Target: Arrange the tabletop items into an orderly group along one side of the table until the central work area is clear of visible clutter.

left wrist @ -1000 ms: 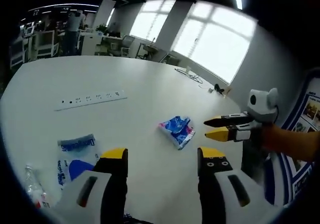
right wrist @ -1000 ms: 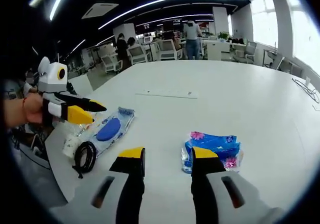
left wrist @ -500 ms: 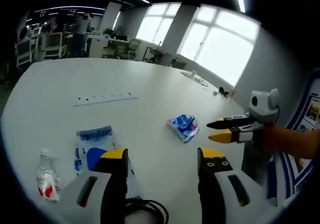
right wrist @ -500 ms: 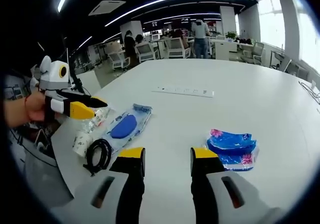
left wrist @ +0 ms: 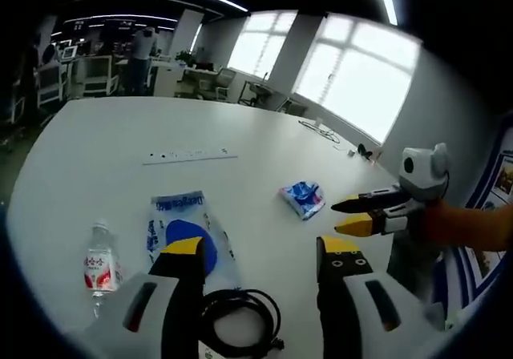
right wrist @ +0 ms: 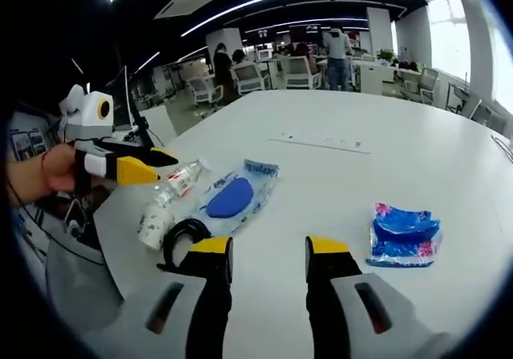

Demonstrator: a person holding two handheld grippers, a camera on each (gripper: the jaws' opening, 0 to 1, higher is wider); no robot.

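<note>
I am holding my left tongs (left wrist: 260,251) and right tongs (right wrist: 269,251) parted and empty over the white bench (right wrist: 337,175); water bottle (left wrist: 98,267), clear blue-printed bag (left wrist: 188,235), black cable (left wrist: 240,319) and blue tissue pack (right wrist: 403,232) are lying below.

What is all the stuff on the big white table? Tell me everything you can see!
table: one, white, large and rounded, under everything.
water bottle: one, clear with a red label, lying near the table edge.
clear packet: one, see-through with a blue shape inside, beside the bottle.
black cable: one, coiled, at the near edge by the packet.
blue packet: one, blue with pink flowers, lying apart from the others.
power strip: one, white, long, farther out on the table.
left hand-held gripper: one, yellow-tipped, jaws apart, empty.
right hand-held gripper: one, yellow-tipped, jaws apart, empty.
hand: one, holding the left hand-held gripper.
</note>
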